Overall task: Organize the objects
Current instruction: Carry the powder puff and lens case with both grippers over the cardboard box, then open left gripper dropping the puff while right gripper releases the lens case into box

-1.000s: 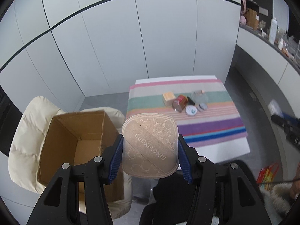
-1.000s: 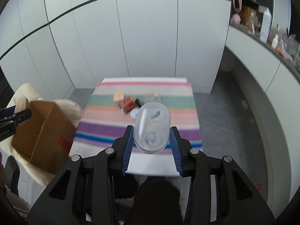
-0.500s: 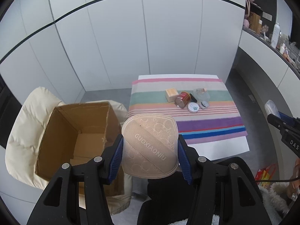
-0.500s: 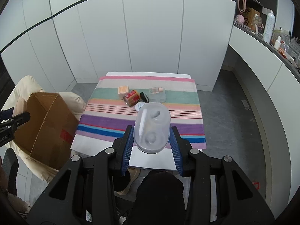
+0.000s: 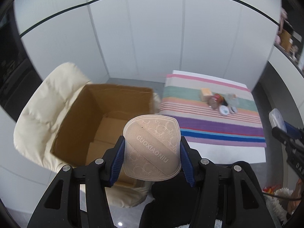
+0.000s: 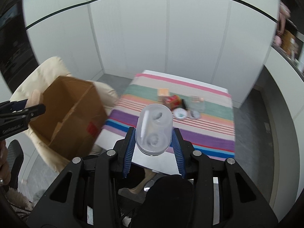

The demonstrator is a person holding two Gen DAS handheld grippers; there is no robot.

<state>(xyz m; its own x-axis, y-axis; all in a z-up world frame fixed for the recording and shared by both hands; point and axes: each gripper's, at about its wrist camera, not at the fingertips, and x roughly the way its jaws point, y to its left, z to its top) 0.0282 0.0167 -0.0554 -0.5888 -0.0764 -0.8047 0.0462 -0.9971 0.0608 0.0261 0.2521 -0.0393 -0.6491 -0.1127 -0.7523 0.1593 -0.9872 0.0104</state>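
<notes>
While both grippers clamp a pouch [image 5: 152, 148] and case [image 6: 154, 131], the box [image 5: 106, 117] at ten o'clock awaits dropping.

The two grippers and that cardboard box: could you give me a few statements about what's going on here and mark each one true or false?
1. The left gripper grips a beige pouch printed GUOXIAONIU. True.
2. The right gripper is empty. False: it is shut on a clear oval case.
3. The cardboard box is open on a cream padded chair. True.
4. The striped cloth holds nothing. False: several small items remain, including a round white tin.
5. The beige pouch already lies inside the box. False: it is still held in the left gripper.
</notes>
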